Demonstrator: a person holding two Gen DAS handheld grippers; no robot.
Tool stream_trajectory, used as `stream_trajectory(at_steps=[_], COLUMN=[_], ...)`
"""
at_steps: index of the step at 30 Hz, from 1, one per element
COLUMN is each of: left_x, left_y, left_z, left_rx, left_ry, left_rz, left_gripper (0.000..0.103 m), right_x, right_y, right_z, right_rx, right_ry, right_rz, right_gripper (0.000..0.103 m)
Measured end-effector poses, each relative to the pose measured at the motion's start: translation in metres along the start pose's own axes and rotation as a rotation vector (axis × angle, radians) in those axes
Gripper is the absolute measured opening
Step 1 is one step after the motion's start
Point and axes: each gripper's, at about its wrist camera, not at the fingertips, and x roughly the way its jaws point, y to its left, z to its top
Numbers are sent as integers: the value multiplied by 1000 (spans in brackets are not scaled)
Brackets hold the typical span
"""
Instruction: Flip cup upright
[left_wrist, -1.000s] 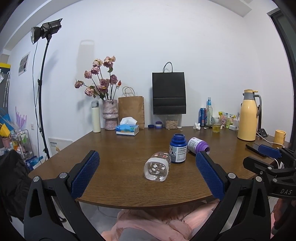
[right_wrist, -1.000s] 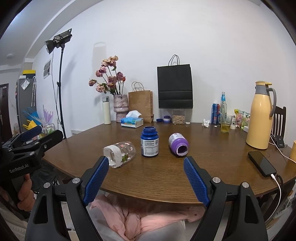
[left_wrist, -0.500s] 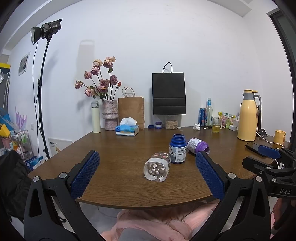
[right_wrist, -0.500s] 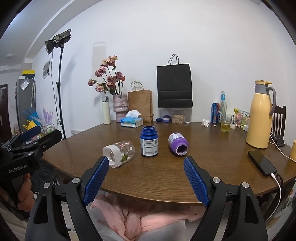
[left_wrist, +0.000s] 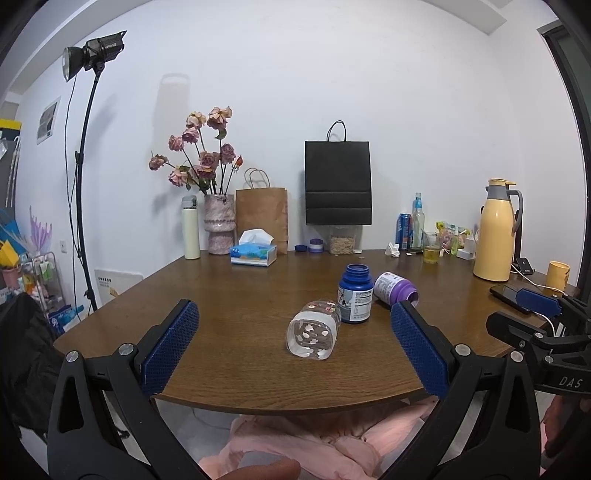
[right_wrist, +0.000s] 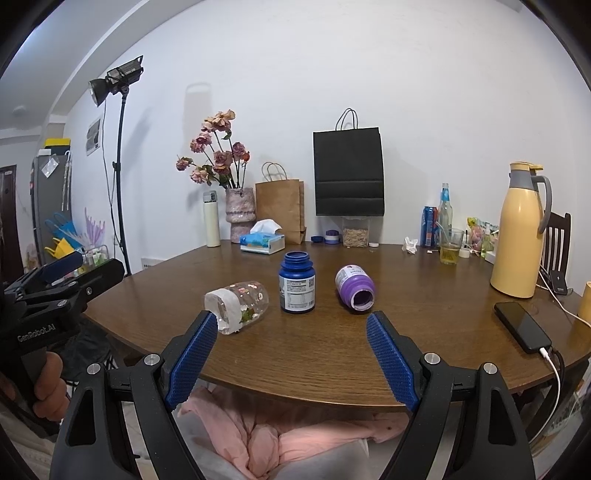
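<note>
Desk: a round brown wooden desk (right_wrist: 332, 354) with visible grain, standing against a white wall.
Room: a studio light on a tall stand (right_wrist: 117, 78) is at the left; a dark wooden chair (right_wrist: 557, 236) is at the right edge of the right wrist view.
Cup: a clear glass cup (left_wrist: 314, 333) printed with small flowers lies on its side near the front edge of the desk, its thick base turned toward the cameras; in the right wrist view the same cup (right_wrist: 238, 306) lies left of the bottles.
Neighbours: an upright, open blue bottle (right_wrist: 296, 282) stands just beside the cup; a purple bottle (right_wrist: 354, 289) lies on its side to the right of that, mouth toward the camera.
Back row: a vase of dried roses (left_wrist: 219, 221), a cream flask, a tissue box (left_wrist: 254, 252), a brown paper bag and a black paper bag (left_wrist: 338, 184) stand along the wall.
Right side: a yellow thermos jug (right_wrist: 521, 230), a glass of yellow drink, a can, and a black phone (right_wrist: 524, 326) on a white cable.
Open room: the desk is bare in front of the cup and left of it; the front edge curves just beyond both tongs.
Left tongs: the left tongs (left_wrist: 291, 345) are spread wide and hold nothing, short of the desk edge, with the cup seen between the blue pads.
Right tongs: the right tongs (right_wrist: 291, 356) are also spread wide, empty, at the desk edge.
Writing: "GenRobot.AI" on the left tool's body in the right wrist view; "DAS" on the right tool in the left wrist view; the bottle labels are too small to read.
</note>
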Motion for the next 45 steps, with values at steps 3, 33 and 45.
stream_trajectory(at_steps=[3,33,45], left_x=[-1,-1,0], left_y=[0,-1,-3], left_z=[0,-1,-7], left_rx=[-2,-3,-4], left_ry=[-2,4,10], left_rz=[4,4,2], left_gripper=[103,103,103], right_x=[0,-1,0], right_y=[0,0,0], right_z=[0,1,1], right_rx=[0,-2,-4], right_ry=[-3,-2,-1], right_rz=[-1,-2,1], right_gripper=[87,87,87])
